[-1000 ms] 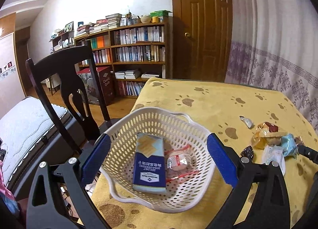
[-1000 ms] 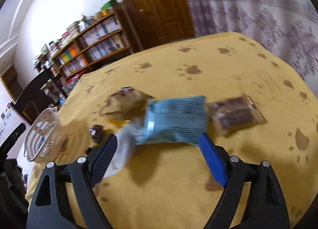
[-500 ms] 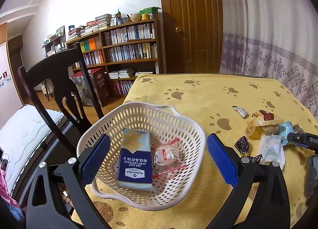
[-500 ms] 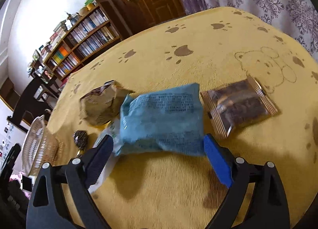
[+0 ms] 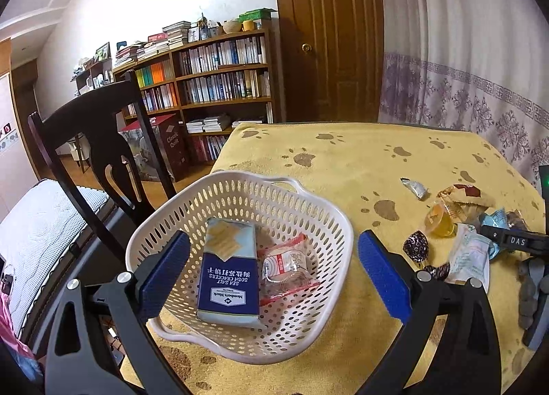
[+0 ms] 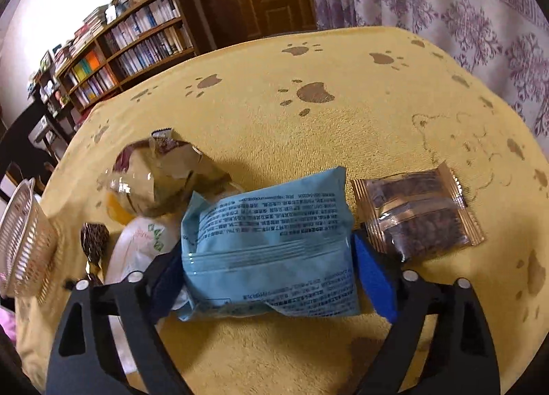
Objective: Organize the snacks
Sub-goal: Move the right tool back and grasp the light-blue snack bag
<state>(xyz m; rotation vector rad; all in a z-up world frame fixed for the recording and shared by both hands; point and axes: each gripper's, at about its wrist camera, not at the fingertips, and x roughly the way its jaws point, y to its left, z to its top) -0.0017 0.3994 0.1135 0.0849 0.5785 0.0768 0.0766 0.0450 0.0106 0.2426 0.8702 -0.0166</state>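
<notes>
Right gripper (image 6: 271,264) jaws spread, straddling crinkly light-blue plastic snack packet (image 6: 267,244) for pickup; left gripper (image 5: 271,275) spread, empty, framing white perforated plastic basket (image 5: 339,223) ahead.

The left wrist camera is looking along its claw (image 5: 272,278) from close above the white basket (image 5: 308,196), facing the bookshelf (image 5: 219,82) and door. The right wrist camera is hovering nearer the worktop (image 6: 274,93), facing the same bookshelf (image 6: 130,41). Both are showing the basket (image 6: 20,237) and the blue packet (image 6: 267,247).
</notes>
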